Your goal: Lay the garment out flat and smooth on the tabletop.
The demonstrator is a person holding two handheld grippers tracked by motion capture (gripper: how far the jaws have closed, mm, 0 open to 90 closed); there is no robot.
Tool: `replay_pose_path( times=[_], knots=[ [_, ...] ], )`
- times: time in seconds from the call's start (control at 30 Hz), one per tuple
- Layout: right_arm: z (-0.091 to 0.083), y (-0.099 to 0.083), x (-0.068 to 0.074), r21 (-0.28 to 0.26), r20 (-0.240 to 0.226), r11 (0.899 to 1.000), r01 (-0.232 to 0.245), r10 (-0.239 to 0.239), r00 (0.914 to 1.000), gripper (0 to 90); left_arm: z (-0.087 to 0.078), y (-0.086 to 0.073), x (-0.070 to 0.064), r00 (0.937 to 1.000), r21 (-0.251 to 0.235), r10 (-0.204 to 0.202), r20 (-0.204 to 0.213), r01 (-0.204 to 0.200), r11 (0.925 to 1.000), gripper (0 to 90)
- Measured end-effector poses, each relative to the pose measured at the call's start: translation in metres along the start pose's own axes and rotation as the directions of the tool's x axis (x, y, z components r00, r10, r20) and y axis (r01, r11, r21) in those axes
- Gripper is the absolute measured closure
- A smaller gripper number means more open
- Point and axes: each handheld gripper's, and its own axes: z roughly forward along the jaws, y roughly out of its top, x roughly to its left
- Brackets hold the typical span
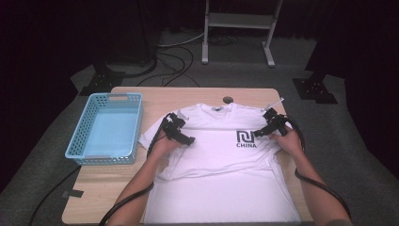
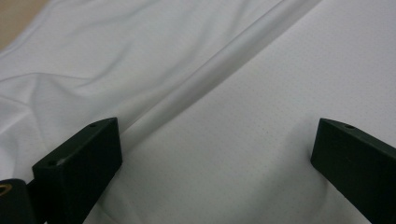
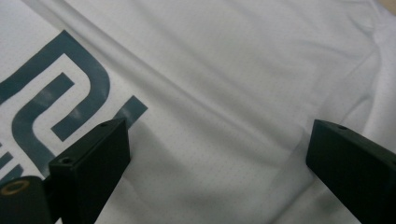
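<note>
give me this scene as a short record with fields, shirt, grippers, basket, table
work in hand: white t-shirt spread flat, front up, on the wooden table
print: dark logo with the word CHINA on the chest
left gripper: open, jaws low over plain white cloth beside a long fold
right gripper: open, jaws over the cloth just beside the logo
contact: cannot tell if the jaws touch the cloth
basket: blue basket at the table's left edge, nothing in it, apart from the shirt's sleeve
</note>
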Motion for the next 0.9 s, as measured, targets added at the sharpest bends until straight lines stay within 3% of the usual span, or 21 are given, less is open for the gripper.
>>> replay_pose_path(
  times=[0.1, 0.13, 0.17, 0.2, 0.23, 0.3, 0.4, 0.43, 0.47, 0.5, 0.53, 0.57, 0.63, 0.7, 0.77, 0.9],
  knots=[
    [0.011, 0.018, -0.027, -0.019, 0.026, 0.999, -0.051, 0.051, 0.9983, 4.6, 0.025, 0.027, 0.028, 0.9987, -0.020, -0.038, -0.033, 0.038, 0.9991, 1.0],
    [0.016, 0.026, -0.037, -0.020, 0.037, 0.997, -0.073, 0.074, 0.9965, 3.5, 0.031, 0.039, 0.037, 0.9952, 0.022, -0.072, -0.067, 0.074, 0.9970, 1.0],
    [0.019, 0.036, -0.044, 0.009, 0.065, 0.991, -0.130, 0.130, 0.9894, 4.8, 0.035, 0.049, 0.041, 0.9887, 0.056, -0.115, -0.096, 0.121, 0.9912, 1.1],
    [0.021, 0.044, -0.047, 0.044, 0.094, 0.982, -0.186, 0.181, 0.9789, 5.4, 0.037, 0.055, 0.038, 0.9864, 0.071, -0.124, -0.107, 0.132, 0.9887, 4.5],
    [0.023, 0.051, -0.045, 0.077, 0.111, 0.974, -0.212, 0.203, 0.9728, 5.3, 0.038, 0.058, 0.033, 0.9885, 0.088, -0.112, -0.102, 0.121, 0.9888, 5.5],
    [0.022, 0.050, -0.040, 0.078, 0.108, 0.977, -0.199, 0.191, 0.9757, 5.3, 0.036, 0.054, 0.027, 0.9902, 0.076, -0.103, -0.094, 0.111, 0.9910, 5.6],
    [0.018, 0.037, -0.041, 0.037, 0.101, 0.980, -0.195, 0.190, 0.9765, 4.7, 0.024, 0.038, 0.027, 0.9891, 0.022, -0.121, -0.084, 0.123, 0.9922, 5.6],
    [0.015, 0.038, -0.038, 0.059, 0.107, 0.985, -0.162, 0.155, 0.9821, 7.1, 0.021, 0.035, 0.026, 0.9887, -0.008, -0.129, -0.078, 0.128, 0.9917, 5.4],
    [0.011, 0.037, -0.035, 0.051, 0.138, 0.990, -0.135, 0.127, 0.9823, 12.2, 0.015, 0.032, 0.023, 0.9888, -0.036, -0.136, -0.061, 0.134, 0.9903, 5.4],
    [0.004, 0.034, -0.031, 0.010, 0.120, 0.992, -0.126, 0.124, 0.9850, 13.3, 0.008, 0.029, 0.019, 0.9897, -0.044, -0.137, -0.040, 0.135, 0.9899, 5.4],
    [-0.001, 0.030, -0.029, -0.015, 0.066, 0.990, -0.137, 0.138, 0.9882, 9.4, 0.001, 0.026, 0.013, 0.9927, -0.049, -0.119, -0.024, 0.117, 0.9919, 5.4],
    [-0.006, 0.027, -0.024, -0.015, 0.056, 0.990, -0.140, 0.140, 0.9886, 7.2, -0.005, 0.022, 0.007, 0.9957, -0.045, -0.092, -0.014, 0.091, 0.9948, 5.4],
    [-0.016, 0.015, -0.012, -0.021, 0.031, 0.995, -0.098, 0.099, 0.9946, 7.4, -0.019, 0.015, -0.008, 0.9997, -0.016, -0.024, -0.006, 0.024, 0.9996, 5.4],
    [-0.025, 0.002, 0.002, -0.025, 0.028, 0.998, -0.060, 0.061, 0.9977, 7.3, -0.030, 0.007, -0.020, 0.9999, -0.025, -0.005, 0.013, 0.005, 0.9997, 5.4],
    [-0.032, -0.011, 0.014, -0.054, -0.029, 0.996, -0.076, 0.075, 0.9968, 7.3, -0.039, 0.002, -0.029, 0.9996, -0.027, 0.027, -0.006, -0.027, 0.9993, 5.4],
    [-0.034, -0.027, 0.037, -0.024, -0.044, 0.999, -0.048, 0.047, 0.9980, 4.3, -0.050, -0.002, -0.042, 0.9985, -0.039, 0.053, -0.013, -0.054, 0.9978, 5.4]
  ],
)
